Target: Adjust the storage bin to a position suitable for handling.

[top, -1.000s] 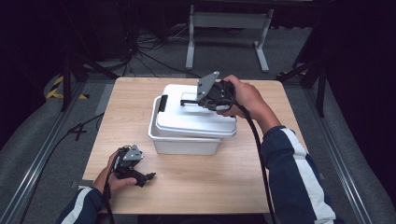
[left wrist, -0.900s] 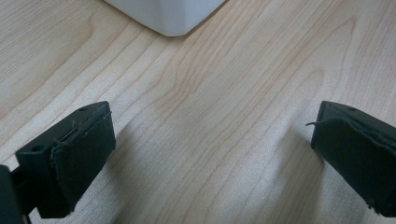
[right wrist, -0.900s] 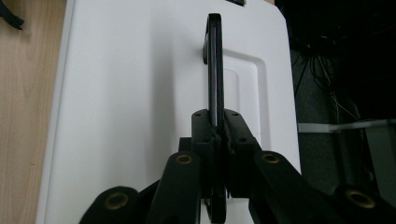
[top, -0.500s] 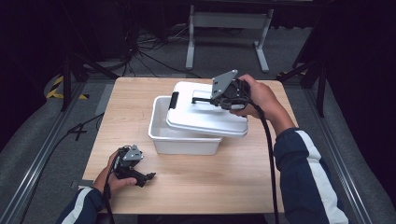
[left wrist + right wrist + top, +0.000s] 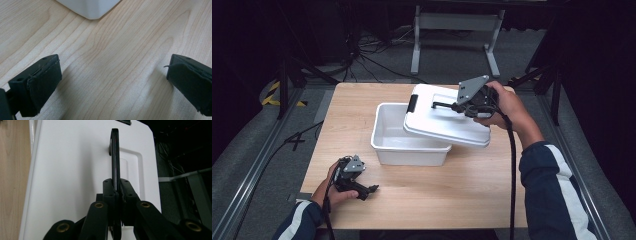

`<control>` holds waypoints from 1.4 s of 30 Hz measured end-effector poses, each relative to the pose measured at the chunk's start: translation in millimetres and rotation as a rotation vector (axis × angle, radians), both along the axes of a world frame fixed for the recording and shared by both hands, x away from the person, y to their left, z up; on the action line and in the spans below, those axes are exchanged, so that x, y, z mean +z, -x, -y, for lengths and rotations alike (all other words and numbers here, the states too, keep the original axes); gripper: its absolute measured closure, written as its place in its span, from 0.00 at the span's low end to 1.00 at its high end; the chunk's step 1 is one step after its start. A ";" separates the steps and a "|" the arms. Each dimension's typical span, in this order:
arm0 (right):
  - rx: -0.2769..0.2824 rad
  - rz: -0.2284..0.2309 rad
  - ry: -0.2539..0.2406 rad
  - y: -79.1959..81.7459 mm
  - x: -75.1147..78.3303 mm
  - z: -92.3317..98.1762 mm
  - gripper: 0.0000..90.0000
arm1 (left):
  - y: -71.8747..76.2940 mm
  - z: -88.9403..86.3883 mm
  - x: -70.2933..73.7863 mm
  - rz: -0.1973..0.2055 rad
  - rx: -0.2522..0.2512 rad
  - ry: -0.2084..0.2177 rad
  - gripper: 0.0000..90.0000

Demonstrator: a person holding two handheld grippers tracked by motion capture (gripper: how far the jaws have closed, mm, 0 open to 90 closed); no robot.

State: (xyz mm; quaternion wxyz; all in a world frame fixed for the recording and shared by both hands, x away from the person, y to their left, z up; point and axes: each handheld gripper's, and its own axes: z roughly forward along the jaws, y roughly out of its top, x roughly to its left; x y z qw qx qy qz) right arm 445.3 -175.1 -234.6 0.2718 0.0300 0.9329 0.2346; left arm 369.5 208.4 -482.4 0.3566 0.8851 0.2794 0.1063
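A white plastic bin (image 5: pixel 399 137) stands mid-table, its inside bare as far as I can see. Its white lid (image 5: pixel 447 122) hangs tilted above the bin's right half, reaching past the right rim. My right gripper (image 5: pixel 458 106) is shut on the lid's thin black handle (image 5: pixel 115 157), which runs straight up between the jaws over the lid (image 5: pixel 70 170). My left gripper (image 5: pixel 369 190) rests open on the wood near the front left, jaws wide apart with nothing between them (image 5: pixel 112 75). A corner of the bin (image 5: pixel 87 8) shows just ahead of it.
The wooden table (image 5: pixel 437 200) has bare wood in front of and to the right of the bin. A black latch (image 5: pixel 412 103) sits on the lid's far left edge. Cables and metal stand legs (image 5: pixel 452 30) lie on the floor beyond.
My right gripper has carried the lid up and to the right, off the bin, uncovering most of its opening. The left gripper has stayed put.
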 end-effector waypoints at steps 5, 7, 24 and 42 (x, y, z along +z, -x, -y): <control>-0.022 0.005 0.000 1.2 4.5 16.9 0.95 | -0.1 0.0 0.0 0.002 0.000 0.000 0.00; -0.034 0.003 0.002 1.3 5.4 23.7 0.95 | -0.1 0.0 0.0 0.001 0.000 0.000 0.00; -0.145 0.009 -0.021 10.5 11.5 92.5 0.94 | -0.3 0.0 -0.1 0.002 -0.001 0.000 0.00; -0.236 -0.030 -0.010 4.1 -11.9 129.8 0.94 | -0.4 0.1 -0.2 0.004 0.000 -0.001 0.00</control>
